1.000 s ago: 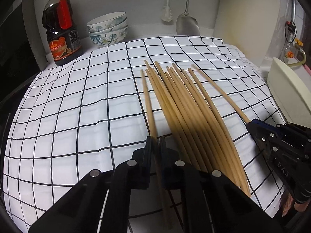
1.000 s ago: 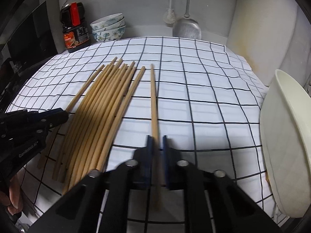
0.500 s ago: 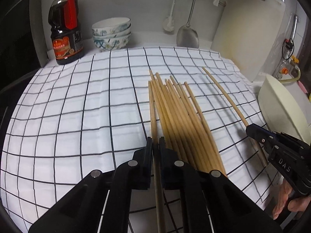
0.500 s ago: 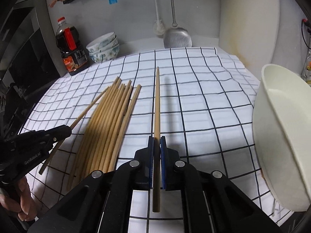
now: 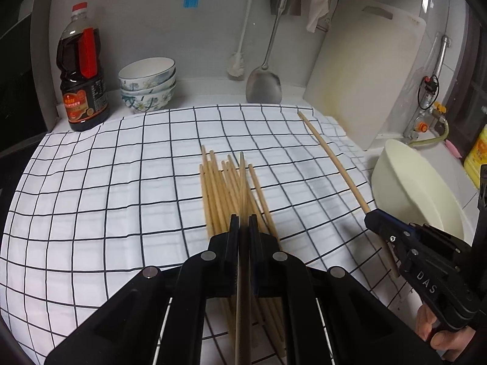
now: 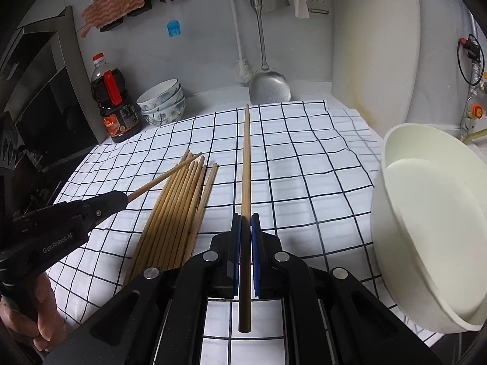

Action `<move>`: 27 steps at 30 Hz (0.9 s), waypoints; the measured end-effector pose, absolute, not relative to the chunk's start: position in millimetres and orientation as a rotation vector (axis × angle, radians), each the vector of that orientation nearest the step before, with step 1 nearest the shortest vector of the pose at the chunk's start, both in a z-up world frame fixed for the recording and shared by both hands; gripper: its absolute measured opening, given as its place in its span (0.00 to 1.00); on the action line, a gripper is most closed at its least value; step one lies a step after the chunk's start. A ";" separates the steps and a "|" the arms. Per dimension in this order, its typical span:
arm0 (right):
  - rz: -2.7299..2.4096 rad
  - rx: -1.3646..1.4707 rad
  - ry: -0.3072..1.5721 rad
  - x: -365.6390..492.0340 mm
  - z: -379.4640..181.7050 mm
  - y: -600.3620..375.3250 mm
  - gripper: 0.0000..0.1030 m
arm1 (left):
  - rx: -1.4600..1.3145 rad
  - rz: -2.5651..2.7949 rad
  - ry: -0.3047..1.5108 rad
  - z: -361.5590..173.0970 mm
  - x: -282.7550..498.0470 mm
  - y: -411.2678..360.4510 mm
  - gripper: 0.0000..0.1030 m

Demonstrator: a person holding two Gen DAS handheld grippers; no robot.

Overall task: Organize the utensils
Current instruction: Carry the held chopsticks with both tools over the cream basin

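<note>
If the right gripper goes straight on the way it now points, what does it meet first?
Probably the checked cloth. The right gripper, shut on one chopstick, points down at bare cloth between the chopstick pile and the white basin. Depth is uncertain.

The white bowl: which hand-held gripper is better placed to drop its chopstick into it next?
Probably the right hand-held gripper. The white bowl lies directly beside it, while the left hand-held gripper holds its chopstick above the chopstick pile, farther away.

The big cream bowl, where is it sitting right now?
The cream bowl sits tilted at the right edge of the checked cloth, right of the chopstick pile, in both views.
</note>
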State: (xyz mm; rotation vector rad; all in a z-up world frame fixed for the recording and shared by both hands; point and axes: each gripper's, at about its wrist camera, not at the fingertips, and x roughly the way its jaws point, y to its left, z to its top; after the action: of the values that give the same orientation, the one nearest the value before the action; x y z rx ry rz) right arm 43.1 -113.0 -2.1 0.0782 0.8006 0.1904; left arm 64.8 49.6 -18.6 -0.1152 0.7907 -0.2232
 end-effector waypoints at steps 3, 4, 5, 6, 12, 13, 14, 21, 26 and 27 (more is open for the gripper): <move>0.181 0.084 0.784 40.1 4.7 -116.5 0.06 | -0.126 -0.233 0.776 -11.3 64.4 46.5 0.07; 0.176 0.089 0.774 38.7 9.0 -119.2 0.06 | -0.128 -0.237 0.770 -8.4 63.9 45.2 0.07; 0.171 0.095 0.765 37.3 12.7 -121.9 0.06 | -0.127 -0.243 0.760 -4.2 63.4 42.8 0.07; 0.163 0.103 0.753 35.1 18.2 -126.6 0.06 | -0.126 -0.248 0.753 -1.2 63.5 40.9 0.07; 0.073 0.168 0.694 21.5 48.5 -169.9 0.06 | -0.118 -0.310 0.702 23.6 63.4 13.3 0.07; 0.048 0.182 0.686 18.7 52.8 -180.9 0.06 | -0.117 -0.327 0.693 28.3 63.7 5.7 0.07; 0.029 0.192 0.681 16.3 56.0 -189.2 0.06 | -0.117 -0.344 0.685 32.9 64.1 -2.1 0.07; -0.099 0.258 0.670 8.2 65.3 -256.8 0.06 | -0.103 -0.471 0.656 50.7 70.1 -72.8 0.07; -0.183 0.292 0.702 7.2 56.5 -298.9 0.06 | -0.062 -0.559 0.679 44.7 76.9 -134.2 0.07; -0.202 0.303 0.710 6.0 54.6 -308.1 0.06 | -0.055 -0.572 0.682 44.7 77.7 -143.8 0.07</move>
State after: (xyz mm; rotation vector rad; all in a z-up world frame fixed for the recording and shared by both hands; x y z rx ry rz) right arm 6.0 -308.1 54.6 0.3031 0.7099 -0.2018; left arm 77.7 -143.8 44.7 -0.0553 0.6822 -0.5724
